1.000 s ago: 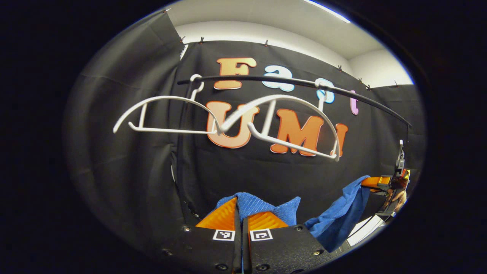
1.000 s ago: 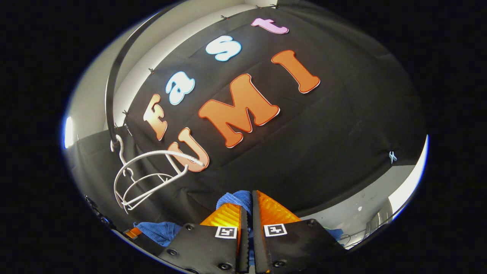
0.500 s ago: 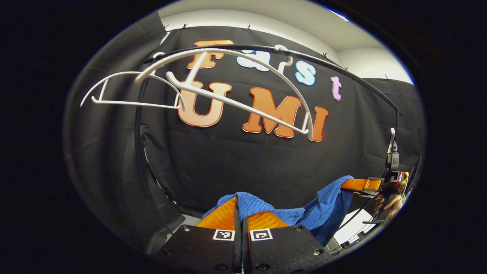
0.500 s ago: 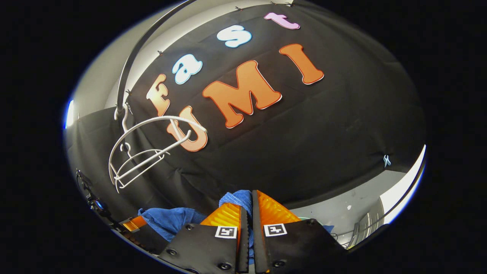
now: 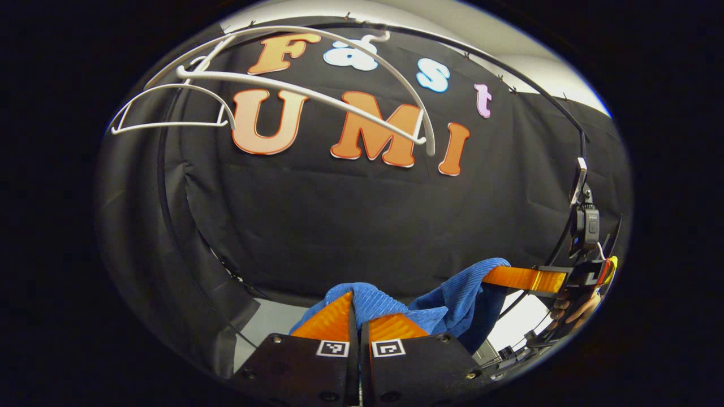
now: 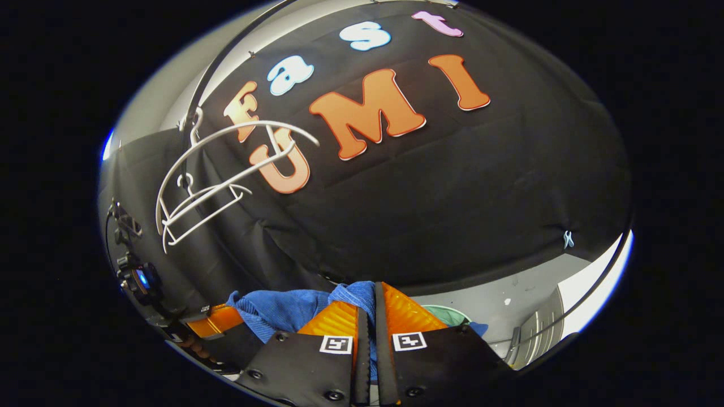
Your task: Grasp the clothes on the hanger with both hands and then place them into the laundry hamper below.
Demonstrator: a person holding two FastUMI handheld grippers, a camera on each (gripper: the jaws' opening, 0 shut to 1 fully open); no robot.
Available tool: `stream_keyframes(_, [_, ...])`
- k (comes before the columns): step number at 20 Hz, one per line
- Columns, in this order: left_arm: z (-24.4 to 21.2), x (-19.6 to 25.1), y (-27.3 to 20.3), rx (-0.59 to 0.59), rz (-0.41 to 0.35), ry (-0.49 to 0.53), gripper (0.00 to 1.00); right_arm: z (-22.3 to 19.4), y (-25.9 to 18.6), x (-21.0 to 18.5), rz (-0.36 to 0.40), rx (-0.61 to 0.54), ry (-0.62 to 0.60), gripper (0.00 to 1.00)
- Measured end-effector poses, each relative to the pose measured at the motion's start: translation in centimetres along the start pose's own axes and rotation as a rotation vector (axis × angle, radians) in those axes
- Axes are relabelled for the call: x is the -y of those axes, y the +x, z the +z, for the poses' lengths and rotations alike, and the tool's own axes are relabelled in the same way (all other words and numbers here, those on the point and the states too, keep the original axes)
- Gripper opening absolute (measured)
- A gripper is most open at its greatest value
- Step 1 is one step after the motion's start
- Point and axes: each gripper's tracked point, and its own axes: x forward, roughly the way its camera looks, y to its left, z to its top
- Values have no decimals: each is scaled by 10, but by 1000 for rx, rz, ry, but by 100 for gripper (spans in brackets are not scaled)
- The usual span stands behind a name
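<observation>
A blue ribbed garment (image 5: pixel 458 294) hangs stretched between both grippers, off the hangers. My left gripper (image 5: pixel 355 308) is shut on one end of it, orange fingers pressed on the cloth. In the left gripper view the right gripper (image 5: pixel 526 278) pinches the other end at the right, with a hand behind it. In the right gripper view my right gripper (image 6: pixel 367 305) is shut on the blue garment (image 6: pixel 288 308), and the left gripper (image 6: pixel 218 323) shows at lower left. Two bare white hangers (image 5: pixel 317 93) hang on the black rail above. A pale green hamper rim (image 6: pixel 449 312) peeks out beyond the right fingers.
The black rail (image 5: pixel 543 96) arcs across the top and down a side post (image 5: pixel 167 215). Grey floor (image 6: pixel 520 297) lies below the cloth wall. A white hanger pair (image 6: pixel 198 186) hangs at the upper left in the right gripper view.
Both grippers have dropped lower with the blue garment; the hangers and rail have risen in both views. The floor and the green hamper rim have come into sight.
</observation>
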Motion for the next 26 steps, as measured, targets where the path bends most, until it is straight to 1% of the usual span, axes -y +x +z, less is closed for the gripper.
stream_keyframes(2, [-12,-1,14,-25,-12,1,1,-17,5,5,-29,-21,-21,13])
stream_keyframes(5, [-36,3,33,-92,-27,15,1,-42,16,14,-70,-56,-34,13])
stream_keyframes(9, [-59,3,51,-175,-53,28,2,-63,34,32,-130,-100,-41,13])
stream_keyframes(11, [-82,2,58,-220,-57,44,1,-76,40,42,-155,-130,-44,13])
stream_keyframes(13, [-95,3,64,-262,-59,50,2,-89,47,53,-178,-165,-40,13])
stream_keyframes(18, [-137,-10,92,-358,-50,32,2,-116,67,74,-228,-256,-33,13])
stream_keyframes(23, [-176,-22,106,-457,-36,37,2,-152,85,97,-275,-355,-34,13])
stream_keyframes(26, [-200,-28,114,-527,-23,16,2,-174,93,112,-301,-405,-6,13])
